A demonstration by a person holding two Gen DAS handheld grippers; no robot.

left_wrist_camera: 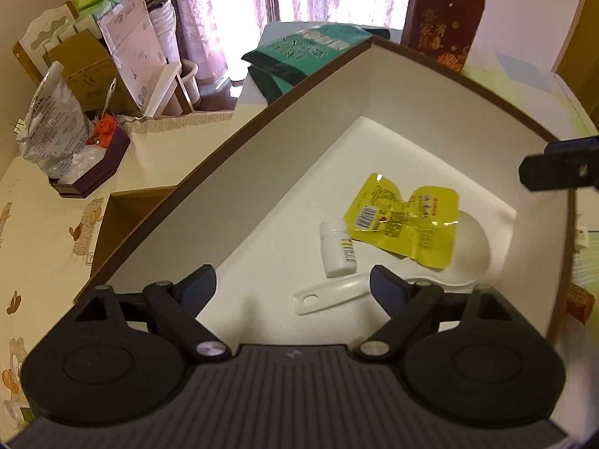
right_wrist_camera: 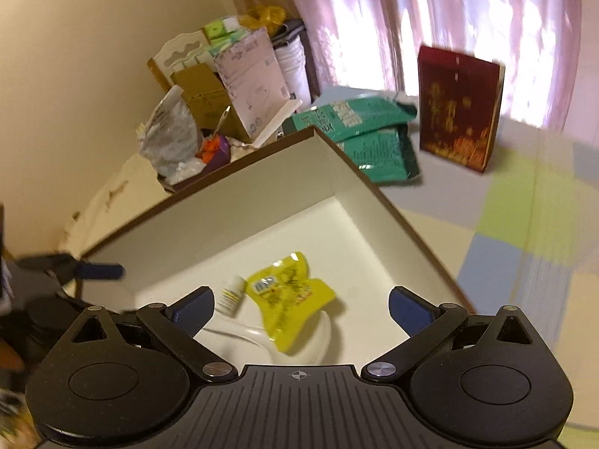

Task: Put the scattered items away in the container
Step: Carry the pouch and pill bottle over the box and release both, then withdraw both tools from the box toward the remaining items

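A big open box (left_wrist_camera: 262, 142) with a brown rim and white inside fills both views. On its floor lie a crumpled yellow sachet (left_wrist_camera: 404, 220), a small white bottle (left_wrist_camera: 337, 249) on its side and a white spoon (left_wrist_camera: 329, 293). My left gripper (left_wrist_camera: 294, 280) hangs open above the near part of the box with nothing between its fingers. The right wrist view shows the same box (right_wrist_camera: 262, 187), sachet (right_wrist_camera: 288, 295), bottle (right_wrist_camera: 232, 295) and spoon (right_wrist_camera: 243, 333) below my right gripper (right_wrist_camera: 301, 301), which is wide open and empty. The right gripper's fingers (left_wrist_camera: 554, 168) poke in over the box's right rim.
Beyond the box stand a dark red gift box (left_wrist_camera: 441, 24) and green packets (left_wrist_camera: 299, 56). At the far left are stacked cardboard boxes (left_wrist_camera: 93, 71) and a small purple box (left_wrist_camera: 90, 172) with a plastic bag. A patterned cloth (right_wrist_camera: 524, 224) covers the table on the right.
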